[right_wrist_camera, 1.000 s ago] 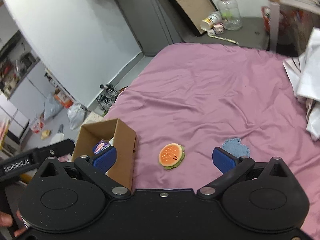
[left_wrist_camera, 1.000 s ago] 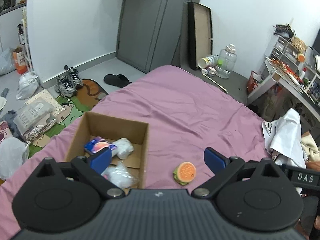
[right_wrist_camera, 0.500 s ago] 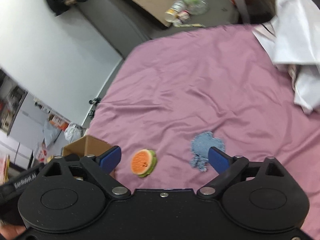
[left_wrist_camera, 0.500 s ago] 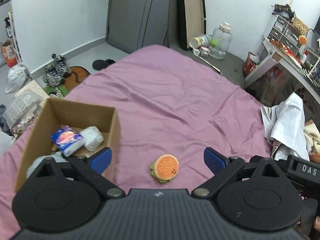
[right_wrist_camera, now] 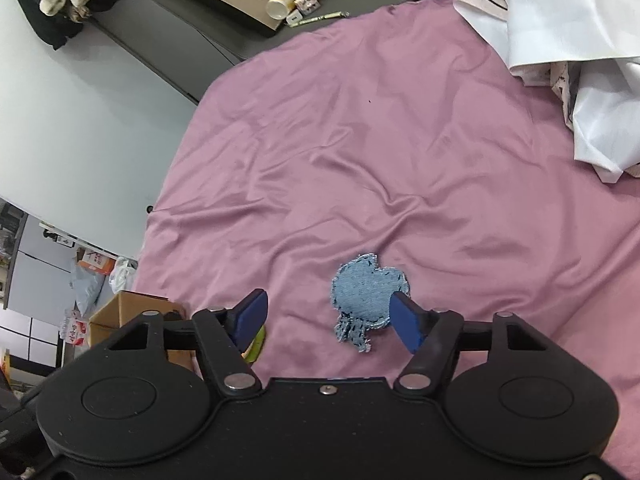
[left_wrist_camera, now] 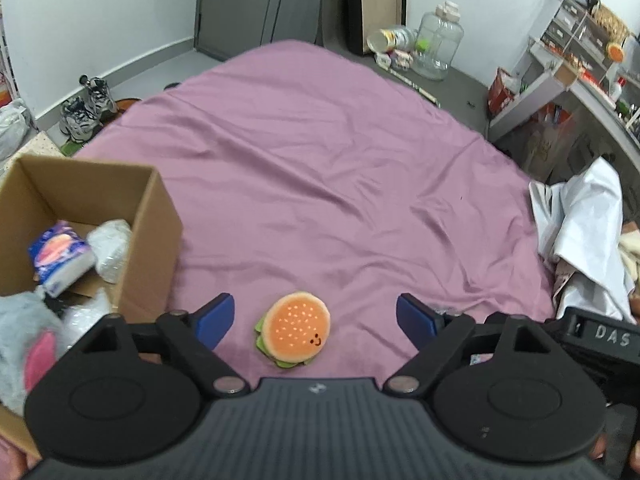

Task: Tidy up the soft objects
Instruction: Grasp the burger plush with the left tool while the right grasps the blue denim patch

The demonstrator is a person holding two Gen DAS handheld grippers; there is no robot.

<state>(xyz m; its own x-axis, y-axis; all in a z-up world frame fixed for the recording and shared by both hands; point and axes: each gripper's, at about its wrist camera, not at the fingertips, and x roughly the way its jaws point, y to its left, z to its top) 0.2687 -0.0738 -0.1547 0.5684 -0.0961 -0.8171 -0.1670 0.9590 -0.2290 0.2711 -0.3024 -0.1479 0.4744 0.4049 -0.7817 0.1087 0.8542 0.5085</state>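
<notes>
Two grippers: my left hand-held gripper (left_wrist_camera: 315, 316) and right hand-held gripper (right_wrist_camera: 326, 314), both wide, empty.
Bed (left_wrist_camera: 340, 168): holds everything.
Box (left_wrist_camera: 154, 236): slid leftward.
Burger plush (left_wrist_camera: 294, 334): now centred; left grabs next.
Denim patch (right_wrist_camera: 366, 296): now between right's fingers.

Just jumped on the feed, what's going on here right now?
A person with a gripper in each hand is sorting soft things on a bed with a purple sheet. The left gripper hangs open, jaws either side of a burger plush. The right gripper is open over a blue denim patch. Neither item is gripped yet. The cardboard box on the left already holds a tissue pack and other soft items.
</notes>
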